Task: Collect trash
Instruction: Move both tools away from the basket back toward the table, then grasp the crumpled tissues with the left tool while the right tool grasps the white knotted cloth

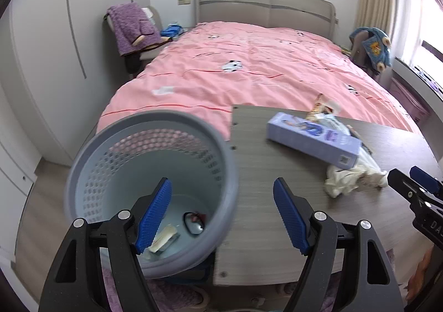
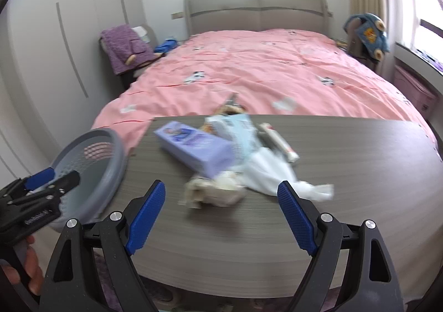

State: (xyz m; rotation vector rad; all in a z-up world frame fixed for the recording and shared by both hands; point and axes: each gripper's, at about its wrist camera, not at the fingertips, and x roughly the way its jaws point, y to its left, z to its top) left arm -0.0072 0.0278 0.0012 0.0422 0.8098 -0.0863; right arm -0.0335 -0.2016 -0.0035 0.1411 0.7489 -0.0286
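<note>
The left hand-held gripper (image 1: 223, 215) hangs wide open with nothing between its blue pads, straddling the near rim of the perforated grey wastebasket (image 1: 91, 162), which stands just off the left edge of the wooden worktop (image 1: 277, 201). Down inside the basket, below the left finger, lie a flat cream wrapper (image 1: 163, 241) and a small dark round item (image 1: 193, 223) (too small to identify). Ahead and to the right of this gripper, on the worktop, rests the lilac carton (image 1: 314, 143), overlapping a crumpled white plastic bag (image 1: 351, 176). The right hand-held gripper (image 2: 221, 215) is also spread wide and empty, hovering above the worktop. The trash pile sits just beyond its fingertips: carton (image 2: 193, 150) ahead-left, bag (image 2: 274, 173) reaching toward its right finger, and crumpled cream-coloured trash (image 2: 213, 190) (motion-blurred) centred between the fingers. The pink-covered bed (image 2: 249, 76) lies behind.
</note>
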